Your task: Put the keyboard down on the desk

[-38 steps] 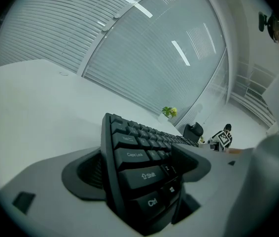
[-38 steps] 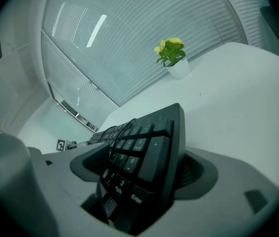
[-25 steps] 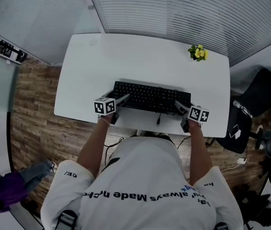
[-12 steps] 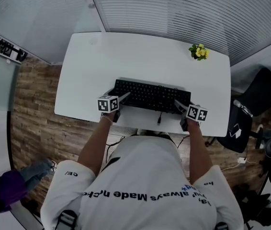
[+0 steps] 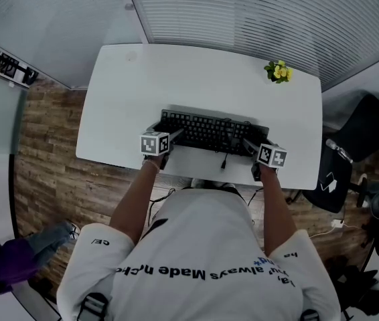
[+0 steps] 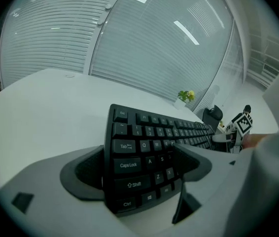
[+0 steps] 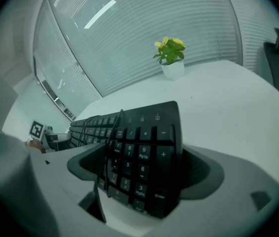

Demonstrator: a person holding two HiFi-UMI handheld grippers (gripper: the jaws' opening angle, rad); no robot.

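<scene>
A black keyboard hangs over the near part of the white desk, held by both ends. My left gripper is shut on its left end, jaws over the Caps Lock and Shift keys. My right gripper is shut on the right end, across the number pad. The keyboard's dark cable drapes over the number pad and dangles off the front edge. The keys face up and tilt toward me in both gripper views.
A small pot of yellow flowers stands at the desk's far right corner, also in the right gripper view. White blinds run behind the desk. A black chair stands to the right on the wooden floor.
The keyboard has tipped from steeply on edge toward flat, keys now facing up. Both grippers have shifted slightly inward and toward me, still gripping the ends.
</scene>
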